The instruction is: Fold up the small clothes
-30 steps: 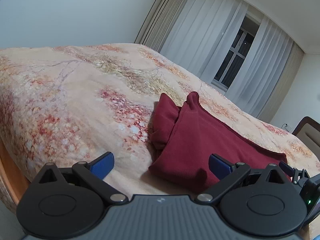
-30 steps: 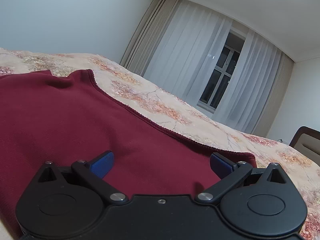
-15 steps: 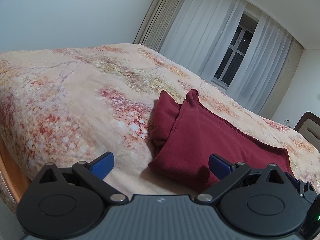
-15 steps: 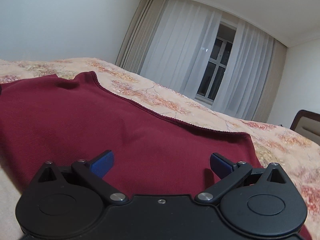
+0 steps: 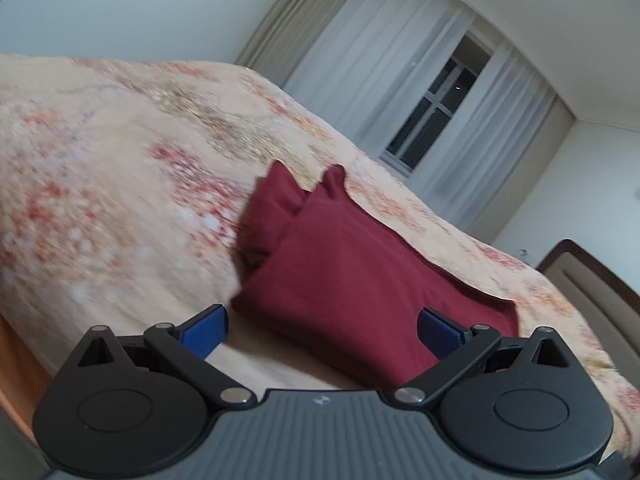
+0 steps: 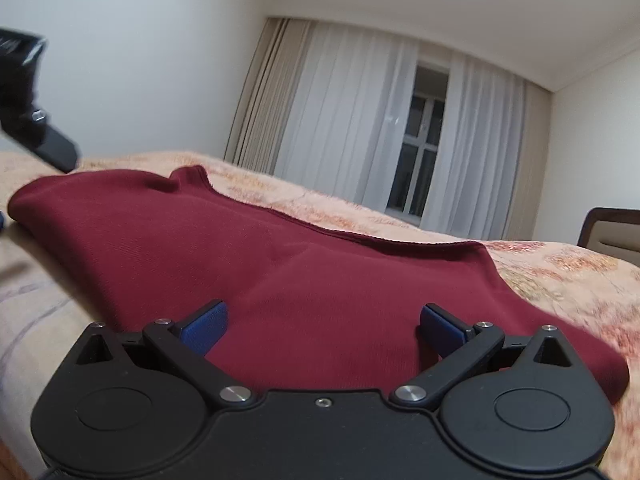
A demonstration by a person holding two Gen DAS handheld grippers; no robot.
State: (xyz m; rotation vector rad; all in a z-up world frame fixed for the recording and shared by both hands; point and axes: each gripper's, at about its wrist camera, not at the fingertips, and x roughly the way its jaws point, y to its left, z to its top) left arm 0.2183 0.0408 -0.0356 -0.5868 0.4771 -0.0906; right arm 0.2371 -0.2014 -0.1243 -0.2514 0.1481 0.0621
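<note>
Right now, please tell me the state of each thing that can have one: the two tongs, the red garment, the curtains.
Left tongs: open, holding nothing.
Right tongs: open, holding nothing.
Red garment: folded, lying flat on the bedspread, one bunched end sticking up.
Curtains: drawn, with a gap that shows the window.

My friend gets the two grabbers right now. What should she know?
Left gripper: open, holding nothing, near the red garment's bunched end.
Right gripper: open, holding nothing, low over the cloth's wide flat part.
The garment lies on the flowery bedspread, near the bed's edge, already doubled over once.
Done: that first fold, it seems.
Left: probably tidy the bunched end, then fold it smaller.
</note>
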